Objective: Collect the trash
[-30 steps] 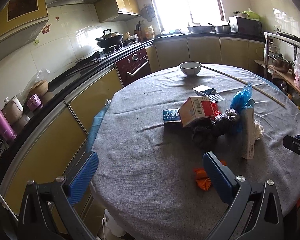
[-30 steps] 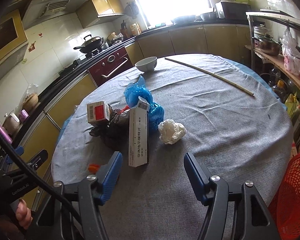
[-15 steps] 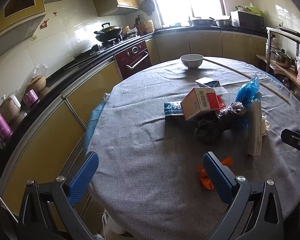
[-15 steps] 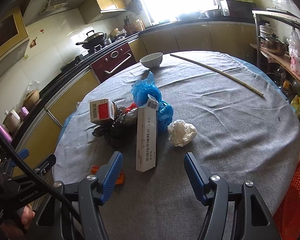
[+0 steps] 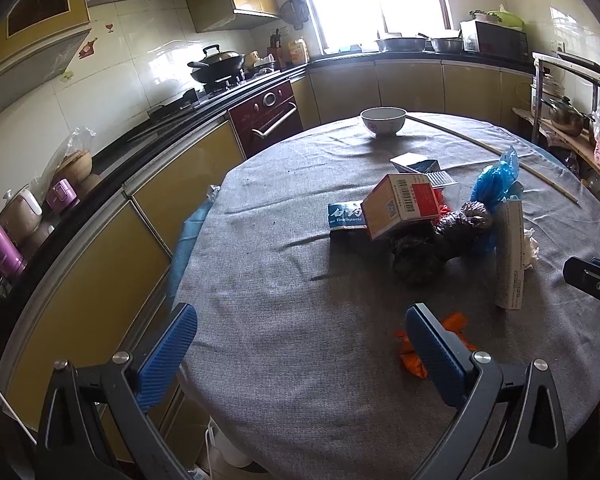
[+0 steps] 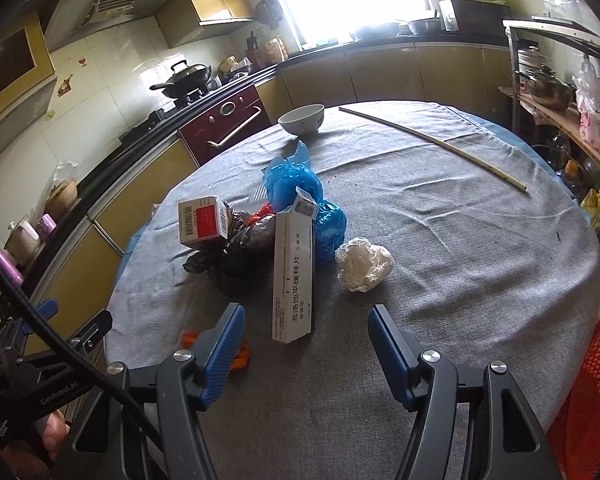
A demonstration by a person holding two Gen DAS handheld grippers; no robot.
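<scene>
The trash is gathered in a loose heap near the middle of the round table (image 6: 460, 240), and none of it appears to have been collected yet. In the heap a long white box (image 6: 294, 276) is seen lying towards the right gripper (image 6: 306, 344), with a crumpled white paper ball (image 6: 364, 264) just beside it, a blue plastic bag (image 6: 300, 196) behind it, a black plastic bag (image 6: 236, 260) to its left and a red-labelled carton (image 6: 202, 222) leaning on that black bag. A blue toothpaste box (image 5: 346, 216) and a small open box (image 5: 414, 162) are seen on the far side of the heap, and an orange wrapper (image 5: 428, 344) lies apart from it, partly hidden behind a finger of the left gripper (image 5: 300, 352). Both grippers are held wide apart and empty above the near edge of the table, so the whole job is judged still to be ahead. A red mesh basket (image 6: 588, 392) is glimpsed off the right side of the table; its contents cannot be made out, and it is only presumed to be the bin. A white bowl (image 6: 302, 119) stands at the far side of the table, its inside hidden, with a long thin stick (image 6: 436, 142) lying well apart from the heap.
</scene>
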